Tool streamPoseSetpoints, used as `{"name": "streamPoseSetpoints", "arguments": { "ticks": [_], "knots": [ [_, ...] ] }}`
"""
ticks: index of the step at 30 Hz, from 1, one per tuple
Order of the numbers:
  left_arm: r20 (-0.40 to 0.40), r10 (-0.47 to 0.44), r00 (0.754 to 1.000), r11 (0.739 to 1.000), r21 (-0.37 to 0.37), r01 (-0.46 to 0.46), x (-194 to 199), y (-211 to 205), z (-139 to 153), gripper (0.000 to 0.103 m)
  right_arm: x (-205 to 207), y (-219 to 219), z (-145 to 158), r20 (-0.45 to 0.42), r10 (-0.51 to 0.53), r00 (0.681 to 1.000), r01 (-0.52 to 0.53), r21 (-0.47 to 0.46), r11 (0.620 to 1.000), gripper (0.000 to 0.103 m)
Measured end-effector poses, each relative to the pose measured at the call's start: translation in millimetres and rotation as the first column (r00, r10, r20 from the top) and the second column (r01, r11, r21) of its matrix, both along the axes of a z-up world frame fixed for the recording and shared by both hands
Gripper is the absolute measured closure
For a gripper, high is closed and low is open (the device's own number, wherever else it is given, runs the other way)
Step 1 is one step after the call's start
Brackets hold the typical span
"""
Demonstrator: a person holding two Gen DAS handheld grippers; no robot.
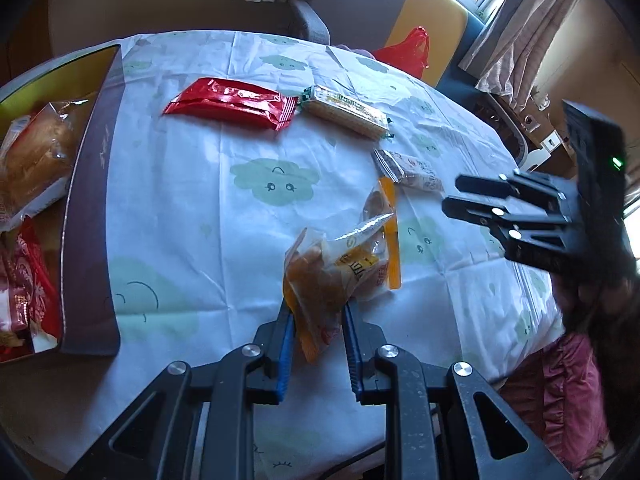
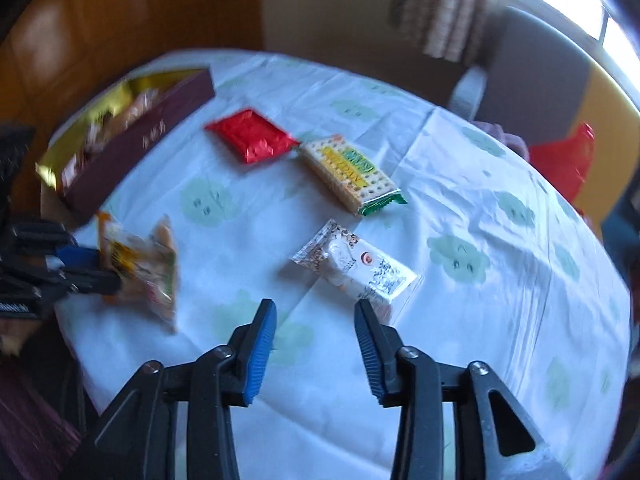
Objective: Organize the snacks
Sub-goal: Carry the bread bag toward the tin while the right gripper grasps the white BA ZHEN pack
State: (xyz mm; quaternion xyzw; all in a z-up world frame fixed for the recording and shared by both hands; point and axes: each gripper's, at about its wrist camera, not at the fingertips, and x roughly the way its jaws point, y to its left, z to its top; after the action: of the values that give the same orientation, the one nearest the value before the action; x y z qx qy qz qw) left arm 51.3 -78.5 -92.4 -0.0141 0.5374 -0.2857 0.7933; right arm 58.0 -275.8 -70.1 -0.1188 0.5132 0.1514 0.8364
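Orange snack bag [image 1: 332, 276], label unreadable, is pinched in my left tool [image 1: 318, 320]; my right tool [image 2: 316, 320] hangs open, empty, beside the white packet [image 2: 356, 266].

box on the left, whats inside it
In the box, gold-lined, the left wrist view shows a clear-wrapped golden bread or cake and a red-and-white packet nearer the camera. The box wall and the picture's edge hide the rest.

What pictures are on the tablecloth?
Green smiling clouds on the white tablecloth, clearest in the left wrist view.
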Motion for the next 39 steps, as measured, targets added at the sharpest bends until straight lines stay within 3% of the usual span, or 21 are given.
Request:
{"name": "streamPoseSetpoints", "arguments": {
  "ticks": [2,8,12,13,14,15,18,22,26,31,33,36,37,39],
  "knots": [
    [-0.007,0.004,1.000,1.000,0.003,-0.004,-0.2,1.6,-0.3,0.080,17.1,0.0,-6.3,-0.050,0.063,0.997,-0.065,-0.045,0.997,0.042],
    [-0.037,0.022,0.999,1.000,-0.007,-0.022,4.0,8.4,-2.5,0.076,57.9,7.3,-27.1,-0.148,0.168,0.975,-0.190,-0.153,0.970,0.037],
    [-0.003,0.011,1.000,0.999,0.036,-0.011,3.5,9.6,-0.9,0.064,74.7,3.2,-36.2,-0.201,0.177,0.964,-0.199,-0.096,0.975,0.036],
    [0.004,0.001,1.000,0.999,0.041,-0.002,2.8,10.1,0.3,0.057,77.3,-1.2,-36.9,-0.216,0.160,0.963,-0.178,-0.065,0.982,0.042],
    [0.017,-0.008,1.000,0.999,0.047,0.007,1.6,10.7,2.9,0.052,77.0,-4.3,-37.5,-0.228,0.154,0.961,-0.167,-0.039,0.985,0.058],
    [0.036,-0.029,0.999,0.998,0.056,0.027,-0.6,10.0,6.9,0.051,74.1,-6.3,-35.9,-0.224,0.158,0.962,-0.165,-0.013,0.986,0.067],
    [0.089,-0.112,0.990,0.990,0.096,0.103,-6.9,7.6,19.4,0.042,57.3,-9.7,-34.3,-0.210,0.137,0.968,-0.142,-0.009,0.990,0.070],
    [0.166,-0.248,0.955,0.958,0.186,0.216,-11.9,2.5,33.5,0.030,28.6,-14.2,-33.2,-0.196,0.076,0.978,-0.078,-0.002,0.997,0.070],
    [0.196,-0.382,0.903,0.899,0.303,0.315,-6.9,-13.9,34.2,0.029,8.6,-17.0,-32.7,-0.190,0.008,0.982,0.001,0.046,0.999,0.070],
    [0.130,-0.509,0.851,0.819,0.376,0.433,2.9,-36.0,18.1,0.028,-4.8,-12.9,-37.8,-0.149,-0.045,0.988,0.053,0.051,0.997,0.068],
    [0.105,-0.529,0.842,0.796,0.405,0.449,8.3,-44.0,7.8,0.028,-9.3,-12.2,-37.2,-0.143,-0.065,0.988,0.075,0.067,0.995,0.068],
    [0.078,-0.532,0.843,0.787,0.412,0.459,13.1,-48.3,-3.0,0.031,-7.9,-15.4,-35.4,-0.130,-0.082,0.988,0.093,0.078,0.993,0.068],
    [0.066,-0.528,0.847,0.789,0.406,0.460,14.5,-48.7,-5.3,0.037,-8.2,-14.3,-35.3,-0.123,-0.086,0.989,0.095,0.076,0.993,0.068],
    [0.067,-0.506,0.860,0.815,0.364,0.451,14.3,-45.9,-5.6,0.038,-11.2,-11.9,-35.7,-0.105,-0.093,0.990,0.100,0.069,0.993,0.069]
  ]
}}
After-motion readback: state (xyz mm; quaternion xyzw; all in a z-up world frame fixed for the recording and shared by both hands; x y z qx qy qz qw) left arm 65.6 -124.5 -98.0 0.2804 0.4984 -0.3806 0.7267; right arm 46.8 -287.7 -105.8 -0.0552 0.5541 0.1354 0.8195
